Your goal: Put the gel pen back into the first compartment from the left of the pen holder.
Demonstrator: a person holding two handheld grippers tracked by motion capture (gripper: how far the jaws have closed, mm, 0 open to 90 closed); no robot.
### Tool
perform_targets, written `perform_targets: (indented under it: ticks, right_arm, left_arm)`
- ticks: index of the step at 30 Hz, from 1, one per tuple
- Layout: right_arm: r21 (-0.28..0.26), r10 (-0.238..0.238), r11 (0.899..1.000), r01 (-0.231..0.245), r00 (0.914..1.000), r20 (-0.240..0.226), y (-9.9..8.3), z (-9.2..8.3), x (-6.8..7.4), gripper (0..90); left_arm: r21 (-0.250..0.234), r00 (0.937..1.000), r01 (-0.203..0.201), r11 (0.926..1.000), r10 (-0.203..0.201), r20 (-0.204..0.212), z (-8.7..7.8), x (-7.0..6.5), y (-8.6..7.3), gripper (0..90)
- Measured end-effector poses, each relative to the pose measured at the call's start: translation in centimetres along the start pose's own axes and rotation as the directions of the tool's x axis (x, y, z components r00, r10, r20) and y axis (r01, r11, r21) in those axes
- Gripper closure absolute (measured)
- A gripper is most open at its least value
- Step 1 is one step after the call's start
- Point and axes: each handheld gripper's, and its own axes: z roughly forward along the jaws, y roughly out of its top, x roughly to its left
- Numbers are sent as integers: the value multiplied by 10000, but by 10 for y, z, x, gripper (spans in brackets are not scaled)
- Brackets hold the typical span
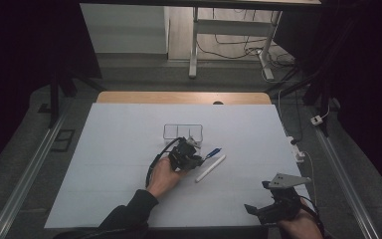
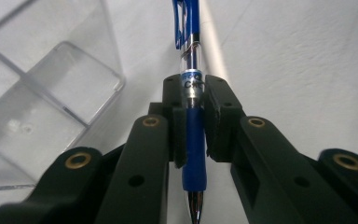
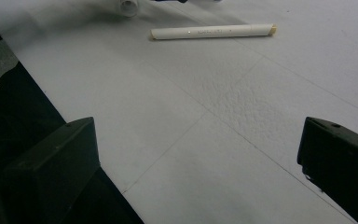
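A blue pen [image 2: 193, 116] with a clear barrel and blue grip lies between the pads of my left gripper [image 2: 195, 98], which is shut on it. From above, the left gripper [image 1: 193, 158] sits mid-table with the blue pen [image 1: 213, 152] sticking out to its right. A white pen [image 1: 210, 168] lies on the white sheet just right of it, and the white pen [image 3: 213, 31] shows again far ahead of my right gripper [image 3: 198, 154]. The right gripper [image 1: 263, 199] rests near the table's front right edge, jaws wide open with nothing between them.
A clear plastic organizer box [image 1: 182, 131] with compartments stands just behind the left gripper; its clear wall [image 2: 51, 88] is at the left of the pen. A white sheet [image 1: 119, 149] covers the table. Its front edge [image 3: 74, 154] lies close to the right gripper.
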Motion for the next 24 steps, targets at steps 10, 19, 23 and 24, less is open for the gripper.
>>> perform_targets:
  ticks: [10,19,23,24]
  right_arm:
    - [-173,-304,9994,307,9993,206,5,1,5,0]
    - [-607,-741,9952,763,9966,367,18,-1,10,0]
    - [-471,-1320,9897,1353,9890,664,25,2,13,0]
    - [-458,-1492,9872,1530,9859,755,27,3,15,0]
  left_arm:
    - [-123,9984,-543,9984,545,166,-26,-14,3,788]
    - [-185,9971,-557,9983,566,515,-41,-17,-7,787]
    - [-183,9964,-608,9980,617,586,-45,-20,-9,788]
    - [-192,9959,-636,9978,647,630,-46,-21,-10,788]
